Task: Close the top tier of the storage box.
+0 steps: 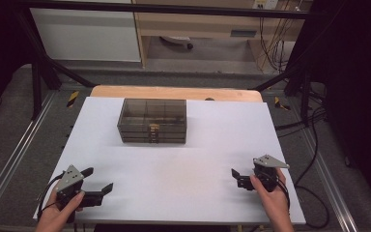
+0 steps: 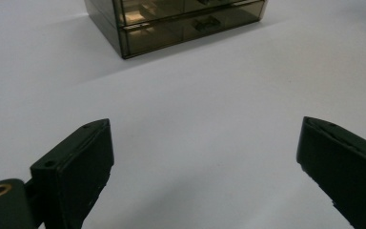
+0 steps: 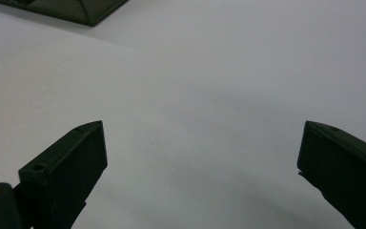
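Centrally, toward the far side of the white board (image 1: 174, 164), stood a smoky, see-through drawer box (image 1: 152, 121), its front with stacked drawers facing the person. Through its tinted top, dividers showed as a grid of compartments; what lay in them could not be made out, apart from a small yellowish piece at the middle of the drawer fronts. In the left gripper view the drawer box (image 2: 181, 21) sat at the top of the frame, with a low drawer and its handle visible; in the right gripper view a dark corner of the drawer box (image 3: 76, 9) reached in at the upper left.

The left gripper (image 1: 98, 180), held in the person's left hand (image 1: 60, 212), rested near the board's near left corner, its jaws spread wide with nothing between them. The right gripper (image 1: 236, 177), held in the right hand (image 1: 273, 195), sat near the near right edge, its jaws likewise wide apart and holding nothing. Both were well apart from the drawer box.

The board lay on a wooden table (image 1: 174, 92) whose far edge showed beyond it. Around it ran a dark metal frame (image 1: 38, 72) over grey floor, with cables (image 1: 273, 38) hanging at the back right and pale cabinets (image 1: 87, 34) behind.
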### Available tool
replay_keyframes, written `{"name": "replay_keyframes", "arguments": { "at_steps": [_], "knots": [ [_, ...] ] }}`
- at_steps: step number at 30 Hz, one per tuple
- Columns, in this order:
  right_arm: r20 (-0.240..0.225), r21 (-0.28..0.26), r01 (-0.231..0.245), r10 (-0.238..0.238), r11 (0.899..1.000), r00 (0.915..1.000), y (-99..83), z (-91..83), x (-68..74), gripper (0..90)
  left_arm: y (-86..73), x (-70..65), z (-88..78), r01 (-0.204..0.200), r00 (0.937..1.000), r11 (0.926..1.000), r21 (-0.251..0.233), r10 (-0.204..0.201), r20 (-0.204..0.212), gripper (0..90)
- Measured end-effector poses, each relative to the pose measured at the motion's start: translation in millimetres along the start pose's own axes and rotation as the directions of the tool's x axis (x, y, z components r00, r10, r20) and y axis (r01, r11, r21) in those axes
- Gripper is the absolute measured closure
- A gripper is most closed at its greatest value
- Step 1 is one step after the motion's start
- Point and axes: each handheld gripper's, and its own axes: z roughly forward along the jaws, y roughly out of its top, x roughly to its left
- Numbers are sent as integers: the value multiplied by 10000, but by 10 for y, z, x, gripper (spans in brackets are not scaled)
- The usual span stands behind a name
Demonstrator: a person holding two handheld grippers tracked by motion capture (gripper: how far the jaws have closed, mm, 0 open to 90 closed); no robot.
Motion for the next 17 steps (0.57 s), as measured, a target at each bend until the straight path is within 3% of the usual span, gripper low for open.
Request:
{"name": "replay_keyframes", "arguments": {
  "at_steps": [7, 11, 14, 17],
  "knots": [
    [-331, 151, 408, -403, 9991, 9986, 16, 87, 185, 35, 35, 28, 18, 319, 9990, 9995, 7, -319, -311, 51],
    [-460, 183, 717, -708, 9973, 9964, 50, 150, 292, 34, 57, 63, 43, 200, 9978, 9998, 37, -197, -638, 52],
    [-245, 82, 807, -805, 9967, 9965, 75, 187, 323, 34, 89, 120, 95, 343, 9966, 9994, 70, -337, -747, 51],
    [306, 66, 743, -745, 9972, 9968, 90, 216, 307, 36, 133, 191, 174, 534, 9945, 9984, 188, -515, -911, 56]
  ]
}}
